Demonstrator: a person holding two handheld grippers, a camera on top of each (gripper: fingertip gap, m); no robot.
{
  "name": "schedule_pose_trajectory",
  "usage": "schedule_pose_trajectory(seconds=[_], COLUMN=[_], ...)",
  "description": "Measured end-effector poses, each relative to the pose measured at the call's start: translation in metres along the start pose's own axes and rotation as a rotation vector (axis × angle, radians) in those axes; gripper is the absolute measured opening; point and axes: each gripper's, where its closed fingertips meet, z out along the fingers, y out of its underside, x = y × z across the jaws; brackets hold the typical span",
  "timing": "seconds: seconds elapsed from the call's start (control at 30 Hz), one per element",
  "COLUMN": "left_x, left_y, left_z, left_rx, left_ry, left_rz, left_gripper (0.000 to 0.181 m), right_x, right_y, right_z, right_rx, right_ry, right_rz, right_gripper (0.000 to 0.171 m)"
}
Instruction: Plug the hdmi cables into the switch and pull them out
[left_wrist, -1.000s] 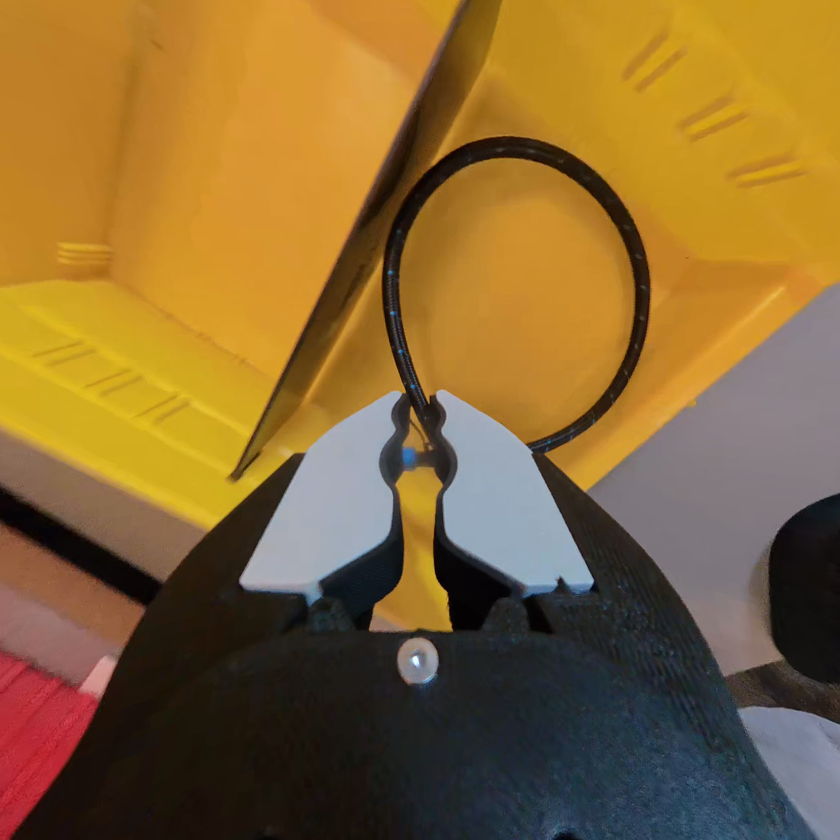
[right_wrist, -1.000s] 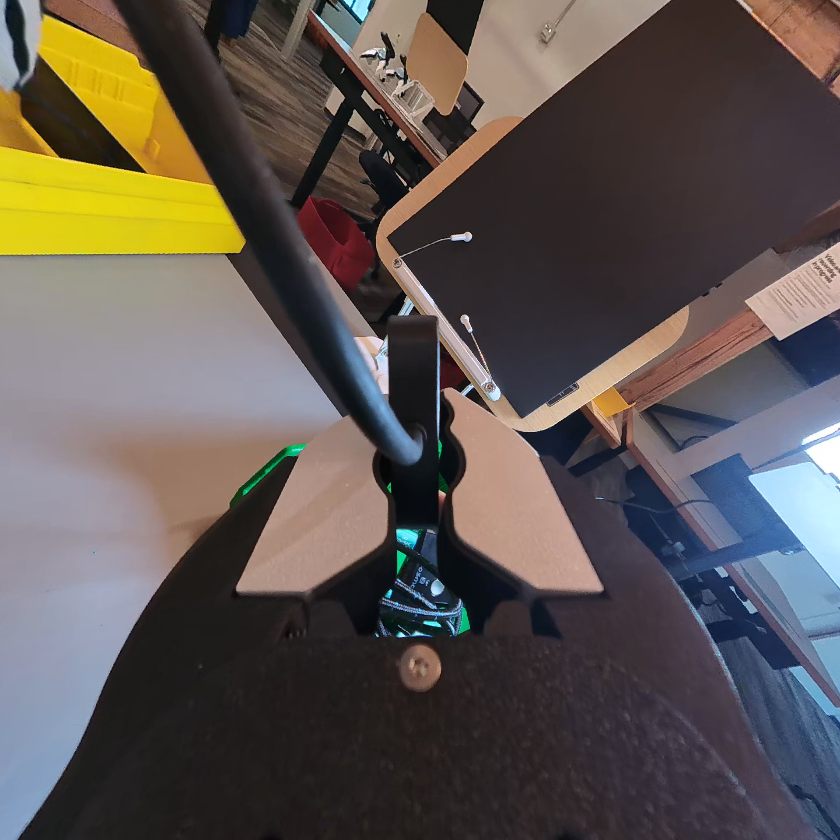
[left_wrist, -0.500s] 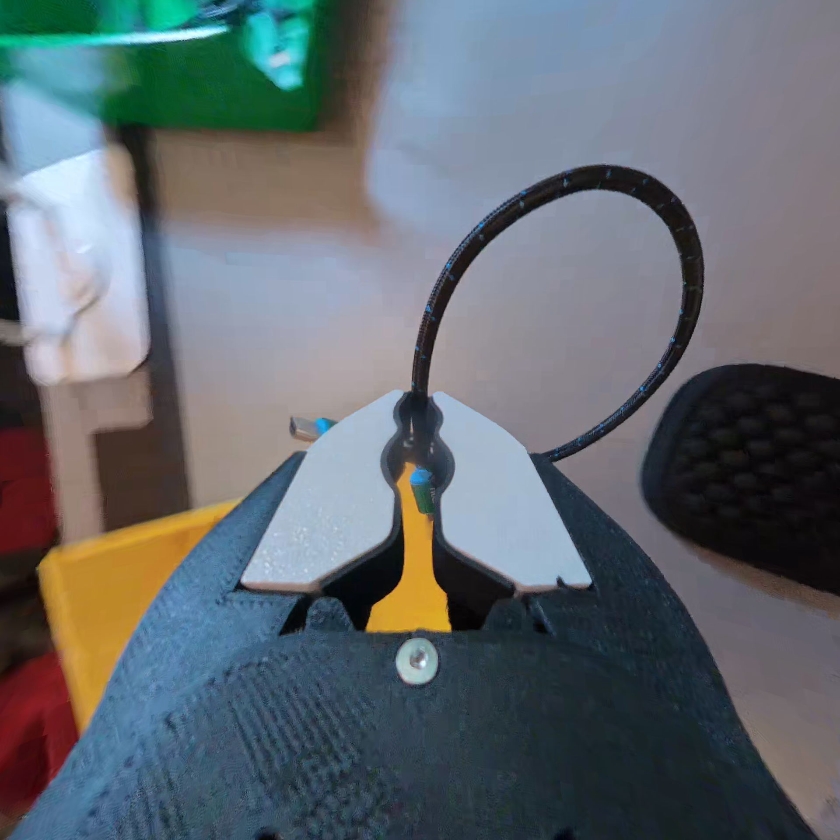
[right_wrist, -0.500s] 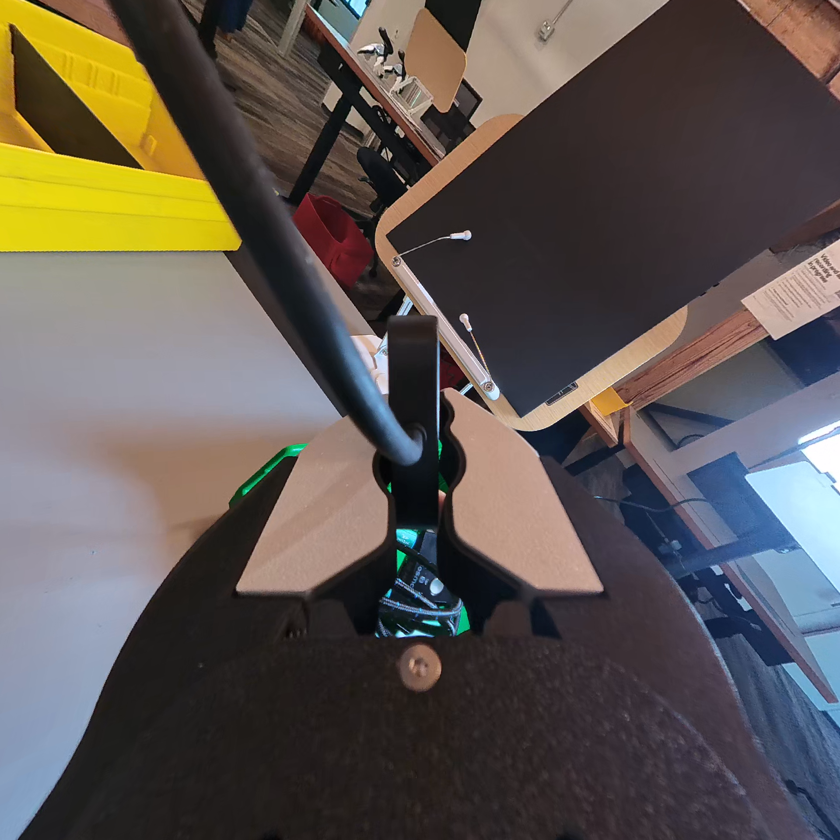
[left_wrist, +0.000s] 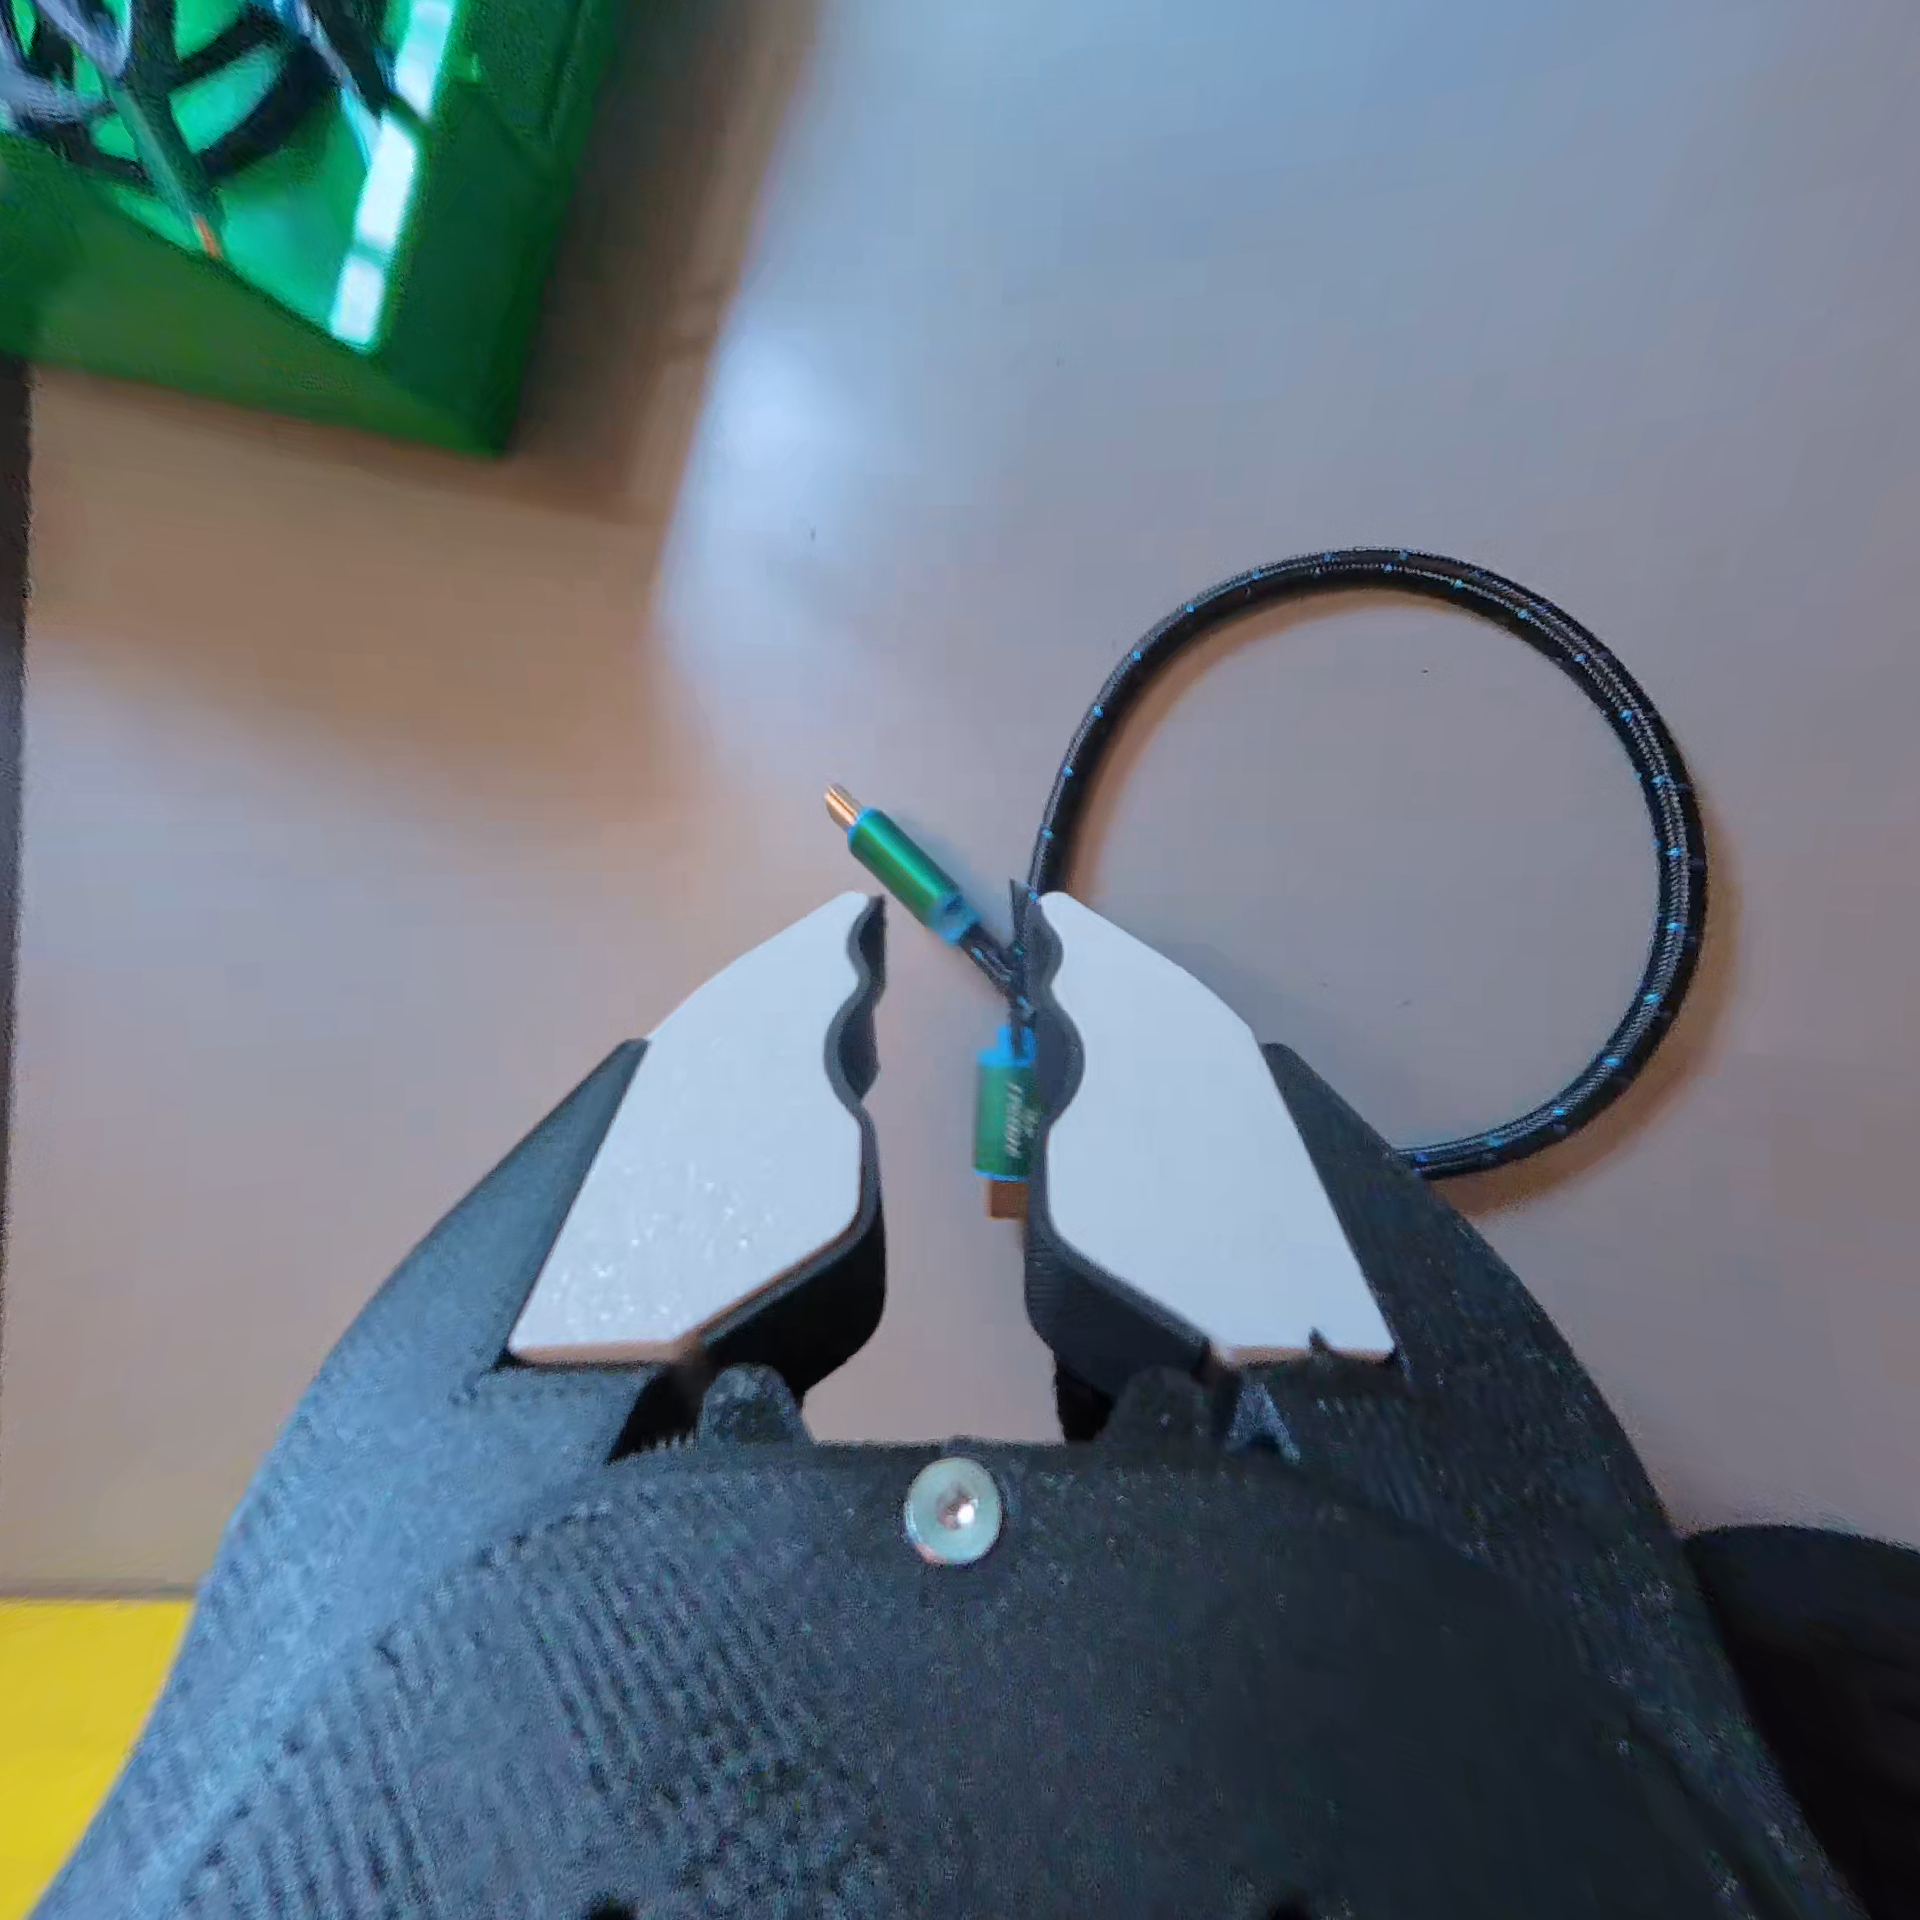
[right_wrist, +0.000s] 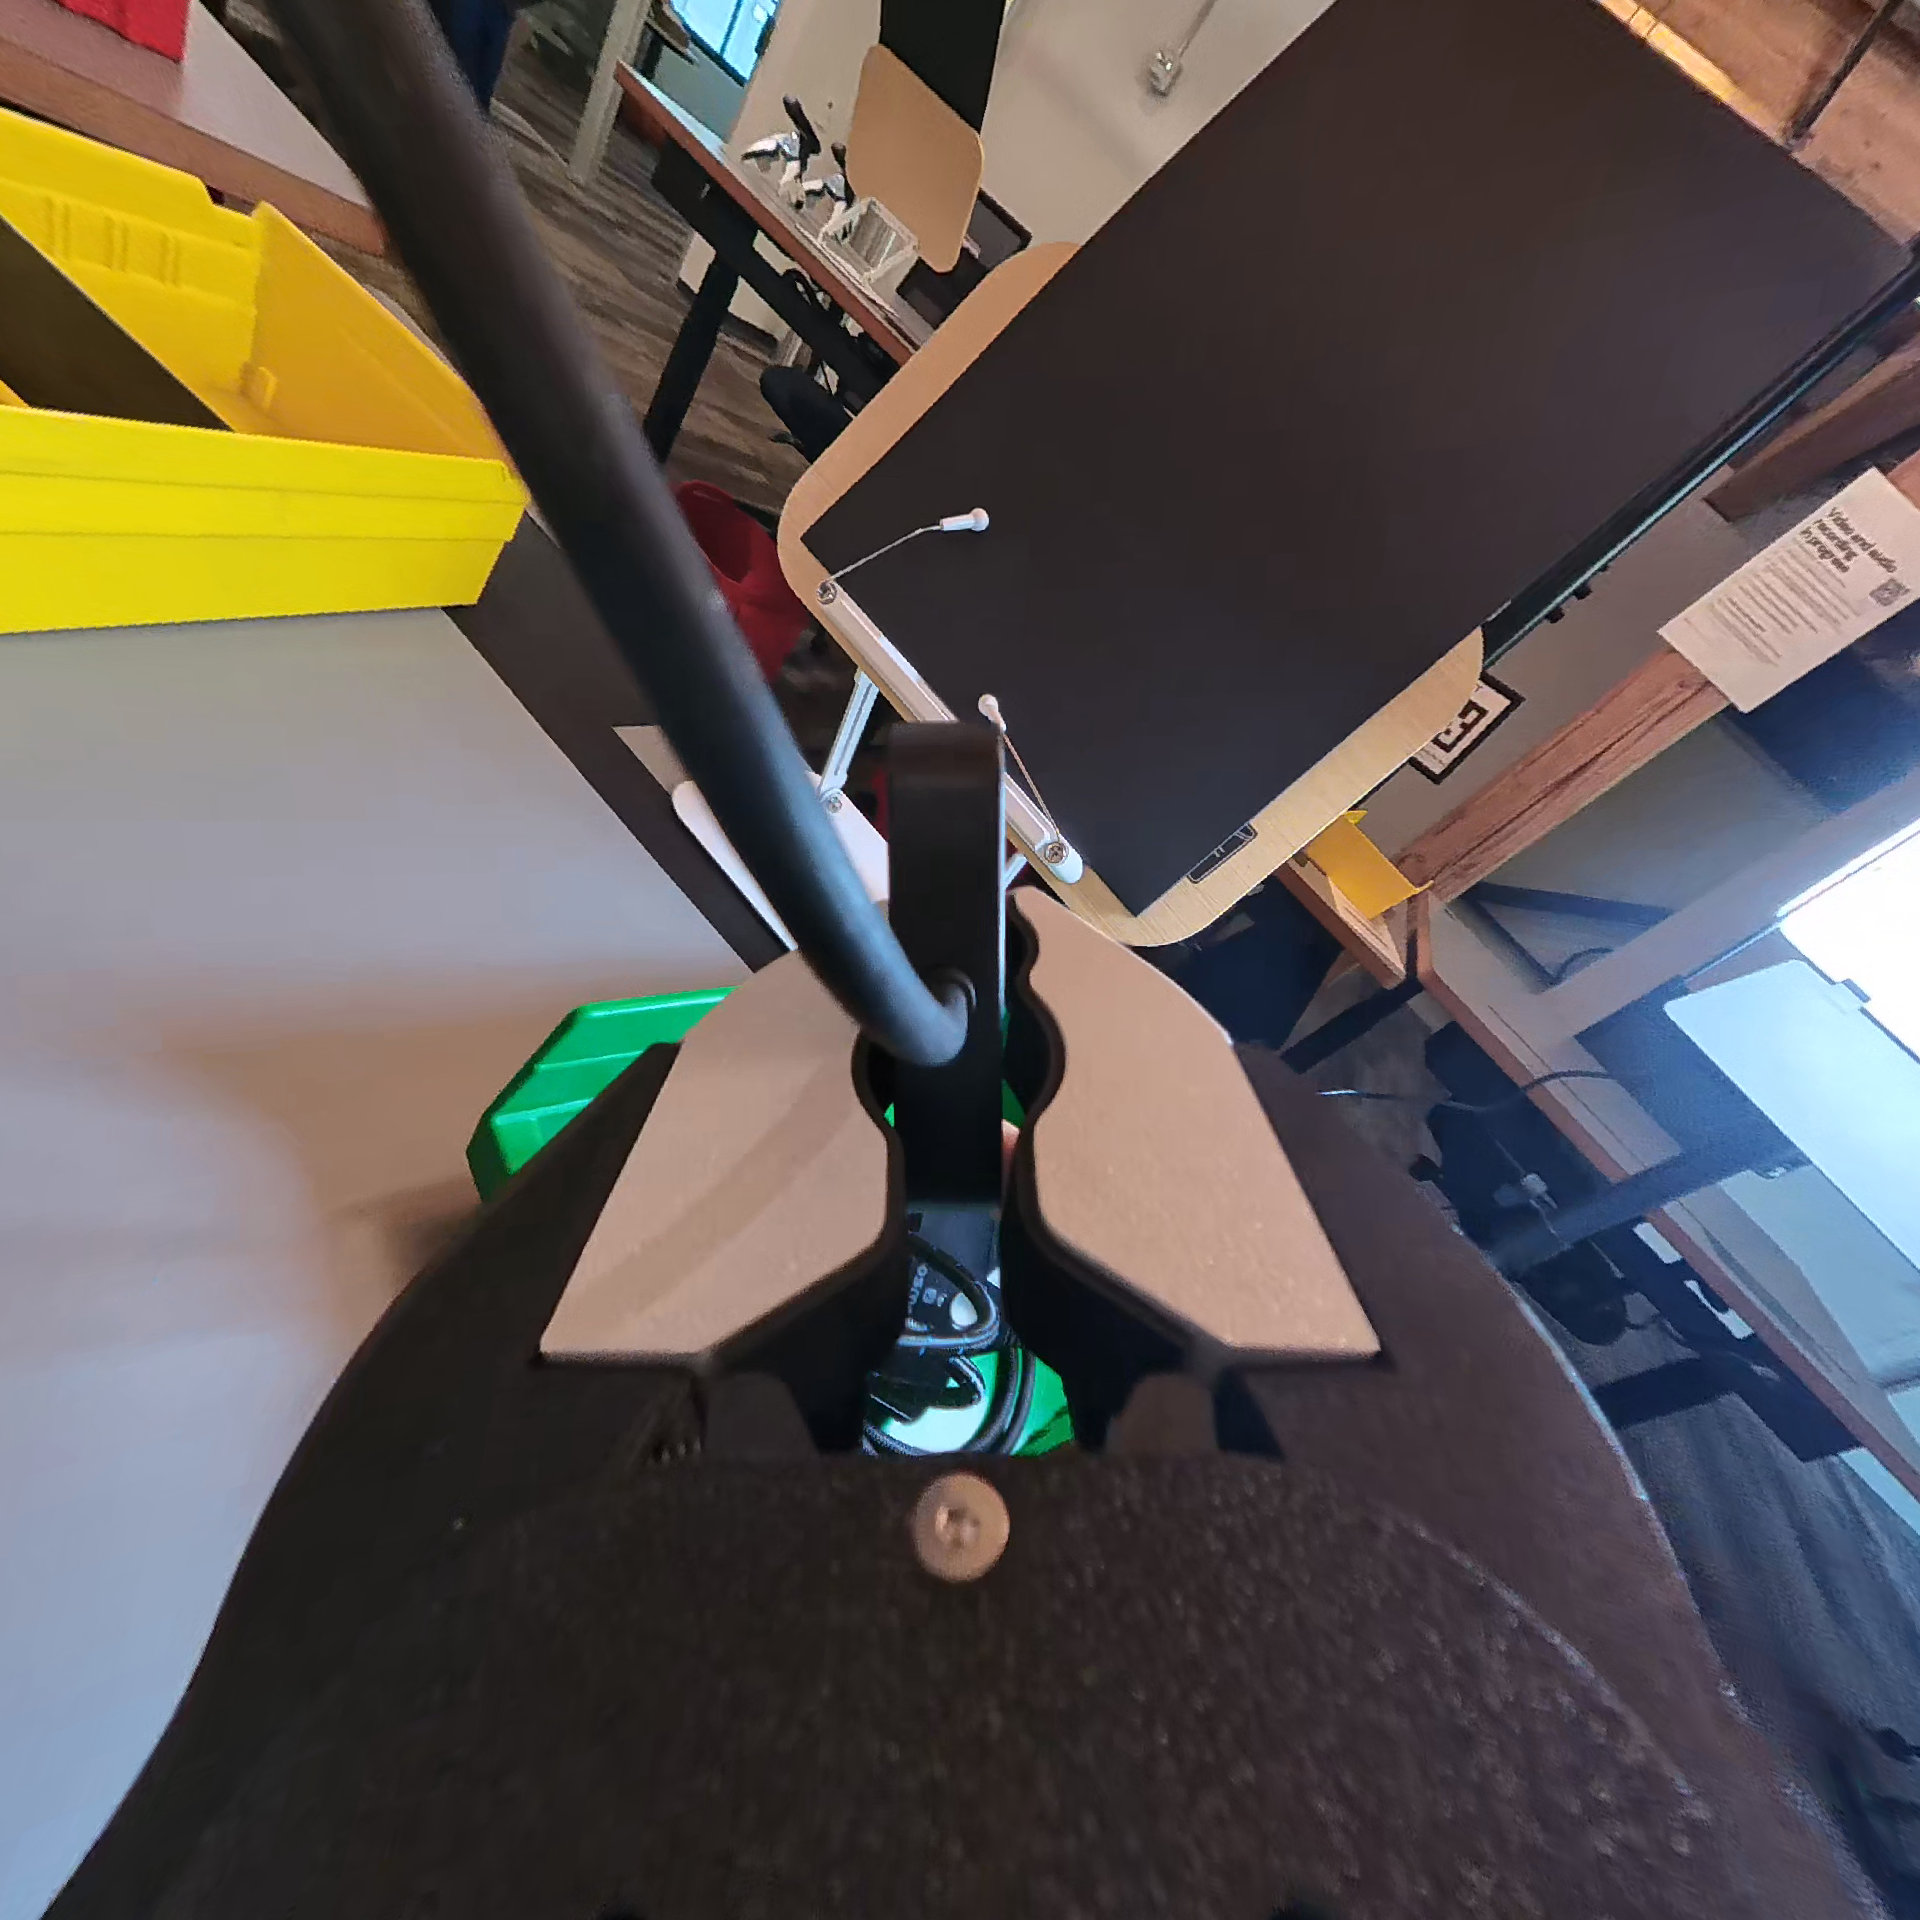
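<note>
The left gripper (left_wrist: 961, 914) stands open, its two pale fingers (left_wrist: 717, 1122) spread apart over the grey table (left_wrist: 1299, 312). A short braided cable (left_wrist: 1652, 790), black with blue flecks, lies in one round loop on the table, ahead of this gripper and off to its right. The cable has two green plugs. One plug (left_wrist: 896, 871) lies just ahead of the fingertips, its long axis slanting away and to the left, metal tip pointing toward the far left. The other plug (left_wrist: 1003, 1127) sits in the gap, close against the inner face of the right finger, its long axis running along the fingers with the metal tip pointing back toward the gripper body. I cannot tell whether this plug rests on the table or leans on the finger. Nothing is clamped.

The right gripper (right_wrist: 951, 997) is closed on a flat black piece (right_wrist: 943, 831) that stands upright between its fingers and sticks out past the tips; a thick smooth black cable (right_wrist: 582, 436) runs from it up and to the left. Whether this piece is the switch or a plug is not clear. A green bin (left_wrist: 208, 312) holding more cables sits toward the table's far left corner in the left view, and a yellow bin (right_wrist: 208, 499) rests near the table's edge in the right view.

Counted: one braided cable, two green plugs, one thick cable, two bins. The left gripper is plainly the nearer one to the braided cable, and the next grasp likely turns on which plug it closes on and how that plug's axis lines up with the fingers.
</note>
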Motion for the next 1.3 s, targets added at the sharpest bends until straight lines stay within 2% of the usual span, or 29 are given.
schedule_pose_trajectory(seconds=[0.13, 0.17, 0.2, 0.27, 0.37, 0.43, 0.47, 0.53, 0.63, 0.73, 0.9, 0.97, 1.07, 1.2, 1.3], left_x=[0.017, 0.018, 0.019, 0.021, 0.001, -0.031, -0.038, -0.039, -0.009, 0.018, 0.038, 0.041, 0.045, 0.063, 0.073], left_y=[0.026, 0.033, 0.032, 0.036, 0.047, 0.046, 0.043, 0.030, 0.031, 0.060, 0.109, 0.106, 0.104, 0.086, 0.041], left_z=[0.010, 0.014, 0.015, 0.011, 0.009, 0.007, 0.005, -0.003, -0.014, -0.026, -0.039, -0.038, -0.035, -0.040, -0.067], left_rx=[-0.137, -0.166, -0.145, -0.162, -0.196, -0.202, -0.189, -0.117, -0.091, -0.164, -0.315, -0.296, -0.339, -0.315, -0.165], left_ry=[-0.040, -0.052, -0.047, 0.011, 0.003, -0.105, -0.116, -0.114, 0.011, 0.127, 0.207, 0.213, 0.207, 0.261, 0.254], left_rz=[-0.075, -0.067, -0.060, -0.004, 0.290, 0.283, 0.243, 0.203, 0.152, 0.114, 0.143, 0.175, 0.250, 0.293, 0.306], left_gripper=[0.041, 0.039, 0.022, 0.017, 0.016, 0.018, 0.026, 0.030, 0.037, 0.042, 0.040, 0.035, 0.007, 0.006, 0.006], right_x=[-0.005, -0.006, -0.008, -0.009, -0.008, -0.007, -0.006, -0.002, 0.000, -0.002, -0.011, -0.015, -0.019, -0.015, -0.011], right_y=[-0.006, -0.008, -0.009, -0.010, -0.010, -0.007, -0.005, -0.002, 0.001, 0.000, -0.007, -0.008, -0.006, -0.004, -0.006], right_z=[0.000, 0.000, 0.000, -0.001, -0.002, -0.002, -0.002, -0.003, -0.002, -0.001, 0.001, 0.002, 0.003, 0.002, -0.001], right_rx=[0.012, 0.013, 0.013, 0.012, 0.013, 0.004, -0.004, -0.011, -0.001, 0.008, 0.016, 0.012, -0.003, -0.008, 0.010], right_ry=[-0.009, -0.010, -0.010, -0.009, -0.010, -0.008, -0.001, 0.008, -0.003, -0.016, -0.031, -0.039, -0.041, -0.031, -0.029], right_rz=[-0.005, -0.011, -0.016, -0.026, -0.020, -0.022, -0.028, -0.028, 0.007, 0.020, -0.001, -0.013, -0.031, -0.038, -0.016], right_gripper=[0.015, 0.015, 0.015, 0.015, 0.015, 0.015, 0.015, 0.015, 0.015, 0.015, 0.015, 0.015, 0.015, 0.015, 0.014])
